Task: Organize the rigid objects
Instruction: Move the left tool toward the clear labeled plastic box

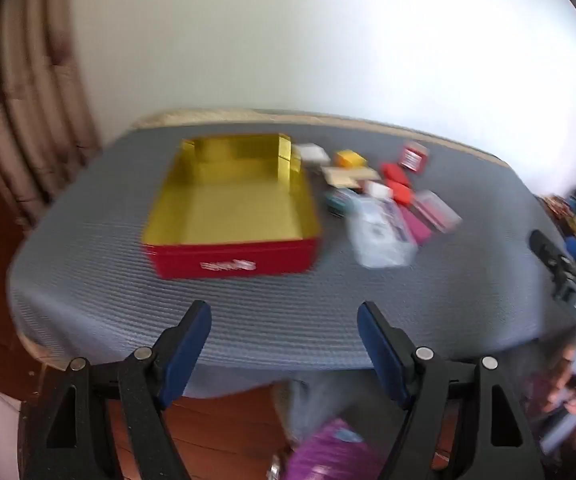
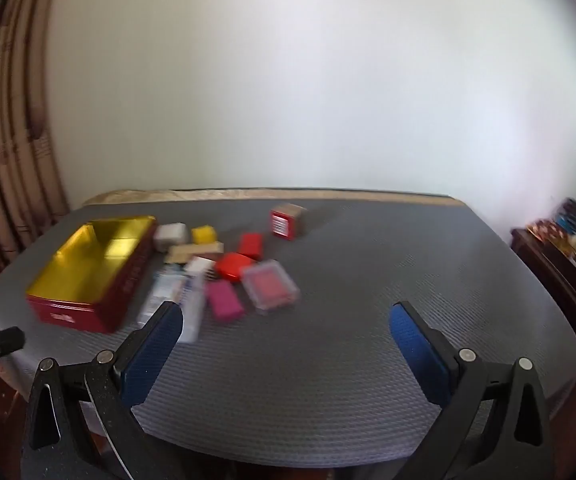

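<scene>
The small boxes (image 2: 223, 268) near the desk's (image 2: 328, 360) far left corner look light, stiff; flat sides should be gripped. Both grippers' fingers (image 1: 185, 354) (image 2: 149, 356) are spread, empty.

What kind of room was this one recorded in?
Probably a room in a home. Pleated curtains hang by a plain wall, a cluttered shelf stands at the right, and a table under a grey mat holds a red tin and small boxes.
</scene>
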The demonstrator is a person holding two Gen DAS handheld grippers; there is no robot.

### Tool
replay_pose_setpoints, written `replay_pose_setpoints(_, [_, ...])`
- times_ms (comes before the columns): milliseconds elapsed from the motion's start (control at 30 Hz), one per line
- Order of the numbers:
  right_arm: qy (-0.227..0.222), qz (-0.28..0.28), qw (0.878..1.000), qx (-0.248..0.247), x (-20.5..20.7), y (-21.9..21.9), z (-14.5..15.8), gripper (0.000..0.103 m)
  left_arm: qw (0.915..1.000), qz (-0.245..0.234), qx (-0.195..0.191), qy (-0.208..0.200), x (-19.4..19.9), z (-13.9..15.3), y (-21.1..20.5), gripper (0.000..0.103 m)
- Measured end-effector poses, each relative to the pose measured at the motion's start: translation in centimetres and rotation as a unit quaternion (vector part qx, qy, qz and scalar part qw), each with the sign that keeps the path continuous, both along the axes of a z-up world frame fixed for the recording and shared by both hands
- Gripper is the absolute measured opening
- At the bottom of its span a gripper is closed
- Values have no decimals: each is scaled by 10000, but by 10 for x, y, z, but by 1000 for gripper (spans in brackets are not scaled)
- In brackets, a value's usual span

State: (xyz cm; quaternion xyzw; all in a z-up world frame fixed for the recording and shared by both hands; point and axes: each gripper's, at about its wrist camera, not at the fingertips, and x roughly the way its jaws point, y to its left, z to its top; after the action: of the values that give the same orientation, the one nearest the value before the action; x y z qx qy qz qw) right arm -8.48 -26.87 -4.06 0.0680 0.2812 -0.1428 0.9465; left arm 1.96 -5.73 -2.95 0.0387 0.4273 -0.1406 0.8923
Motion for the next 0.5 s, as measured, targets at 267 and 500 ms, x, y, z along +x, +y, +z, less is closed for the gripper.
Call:
replay_pose_setpoints(267, [184, -359, 9986, 343, -11, -46, -20, 103, 9964, -678, 134, 490, 37, -1, -81, 78])
replay_pose_setpoints(500, [202, -339, 9986, 355, -18, -59, -33, 103, 9896, -737, 217, 1219, 88, -18, -116, 78])
